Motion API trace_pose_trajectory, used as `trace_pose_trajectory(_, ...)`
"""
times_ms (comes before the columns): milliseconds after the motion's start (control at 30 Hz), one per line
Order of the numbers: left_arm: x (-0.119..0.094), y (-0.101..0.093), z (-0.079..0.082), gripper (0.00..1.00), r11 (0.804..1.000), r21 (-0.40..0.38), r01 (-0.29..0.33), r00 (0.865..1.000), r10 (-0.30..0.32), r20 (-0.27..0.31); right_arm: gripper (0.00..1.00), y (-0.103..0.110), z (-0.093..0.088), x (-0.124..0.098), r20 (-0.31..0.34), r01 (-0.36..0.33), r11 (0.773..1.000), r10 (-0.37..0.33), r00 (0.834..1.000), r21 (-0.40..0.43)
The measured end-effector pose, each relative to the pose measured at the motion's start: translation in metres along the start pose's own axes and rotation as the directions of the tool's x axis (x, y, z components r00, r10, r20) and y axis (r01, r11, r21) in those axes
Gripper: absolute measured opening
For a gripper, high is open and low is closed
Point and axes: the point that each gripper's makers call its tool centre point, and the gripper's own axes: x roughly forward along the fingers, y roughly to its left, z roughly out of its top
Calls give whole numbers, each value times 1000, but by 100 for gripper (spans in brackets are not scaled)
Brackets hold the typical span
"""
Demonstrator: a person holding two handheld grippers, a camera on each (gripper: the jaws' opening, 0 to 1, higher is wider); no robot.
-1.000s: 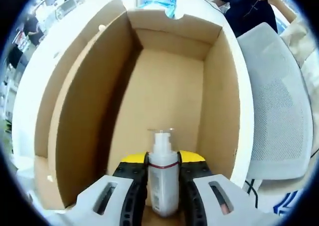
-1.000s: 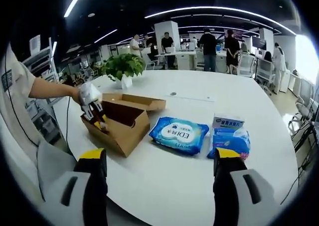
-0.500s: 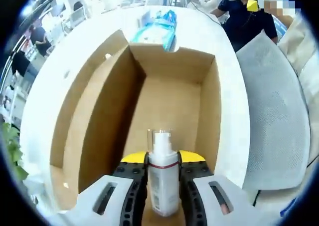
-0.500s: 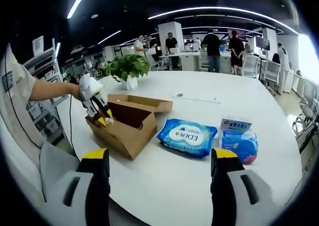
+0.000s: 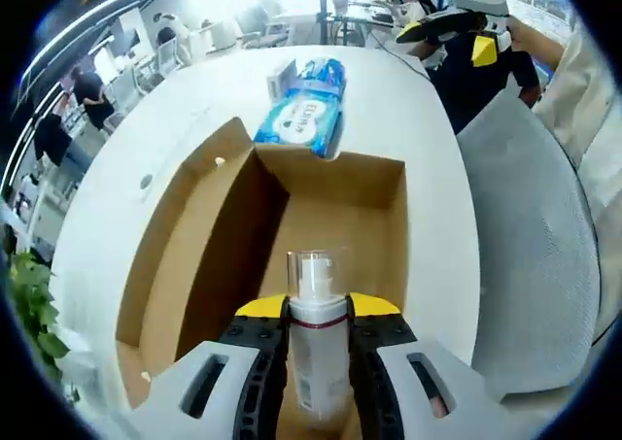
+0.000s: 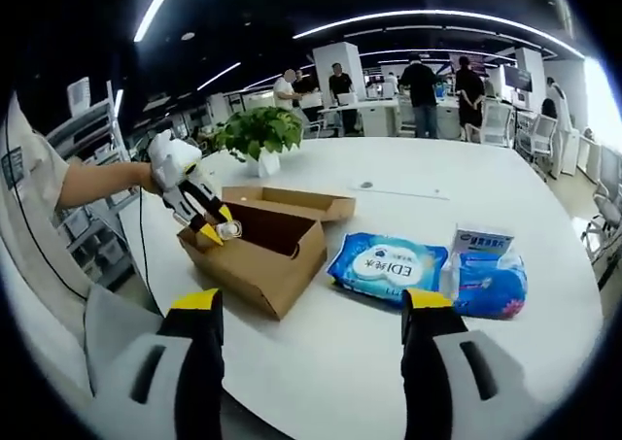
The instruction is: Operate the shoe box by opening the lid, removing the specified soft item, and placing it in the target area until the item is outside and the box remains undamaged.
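My left gripper [image 5: 317,323] is shut on a small clear pump bottle [image 5: 318,343] with a white top, held above the open brown shoe box [image 5: 330,217], whose inside looks bare. In the right gripper view the same left gripper [image 6: 216,231] hangs over the box's [image 6: 262,255] near end with the bottle [image 6: 229,230] between its yellow tips. My right gripper [image 6: 311,314] stands open over the white table, well in front of the box, nothing between its jaws. The box's lid [image 6: 292,202] lies folded back behind it.
A blue wipes pack [image 6: 387,266] and a blue-white tissue pack [image 6: 486,270] lie right of the box on the round white table [image 6: 408,192]. A potted plant [image 6: 260,134] stands behind the box. A grey mesh chair [image 5: 530,265] is beside the table. People stand far off.
The left gripper has risen with the bottle, out of the box and higher above it. The right gripper's view has shifted slightly closer to the box; its jaws stay open.
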Motion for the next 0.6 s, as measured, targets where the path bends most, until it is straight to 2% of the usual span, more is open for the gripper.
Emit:
trace_pose_trajectory(300, -6, -9, 16, 21, 1000, 18, -18, 998, 17, 60, 63, 14, 5, 13, 6, -28, 999, 28, 1000, 29)
trace_pose_trajectory(600, -5, -22, 30, 21, 999, 34, -3, 994, -1, 114, 60, 33, 11, 29, 6, -80, 996, 80, 997, 33)
